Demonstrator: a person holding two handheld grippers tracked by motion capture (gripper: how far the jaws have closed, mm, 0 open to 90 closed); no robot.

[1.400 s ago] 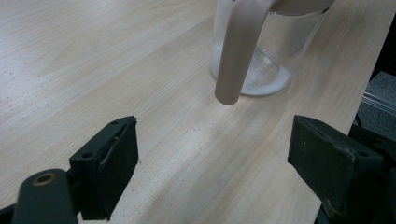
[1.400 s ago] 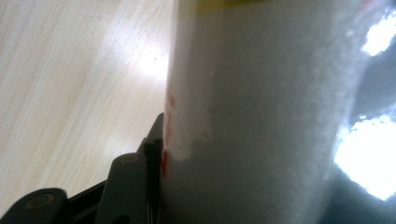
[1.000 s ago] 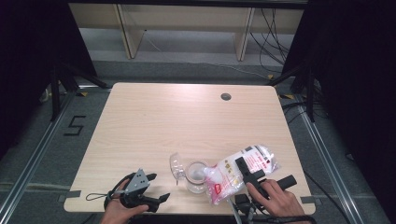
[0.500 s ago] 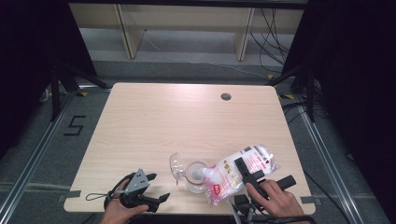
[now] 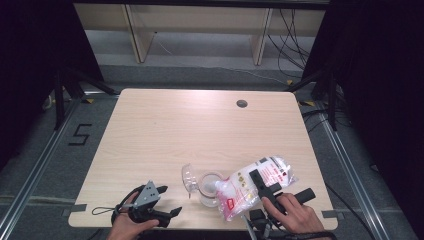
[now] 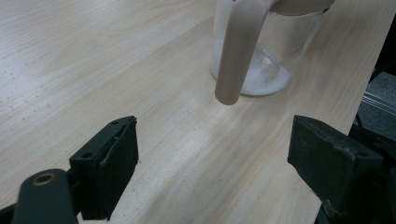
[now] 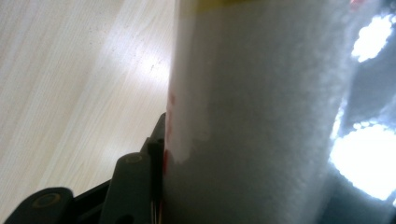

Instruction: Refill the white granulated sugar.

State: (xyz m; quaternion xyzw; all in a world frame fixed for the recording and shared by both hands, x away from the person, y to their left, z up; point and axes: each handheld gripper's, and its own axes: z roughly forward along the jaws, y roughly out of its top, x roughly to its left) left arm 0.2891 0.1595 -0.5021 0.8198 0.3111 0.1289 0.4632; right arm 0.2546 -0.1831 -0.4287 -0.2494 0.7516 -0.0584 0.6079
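Bag (image 5: pixel 252 185) clamped in right hand-held gripper (image 5: pixel 265 184) – tipped over jar (image 5: pixel 210 186); left hand-held gripper (image 5: pixel 162 205) wide.

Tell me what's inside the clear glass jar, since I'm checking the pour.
A thin layer of white powder lies on the clear glass jar's bottom. The white plastic bag's spout covers the jar's mouth, hiding any flow.

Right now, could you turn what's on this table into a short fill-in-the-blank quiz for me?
1. The right tongs are closed on a plastic ____ of white powder.
2. The bag is tipped with its spout over a clear glass ____.
3. The left tongs stand ____, with only bare table between them.
4. At the bottom of the jar lies a little ____ powder.

Missing words: bag; jar; open; white
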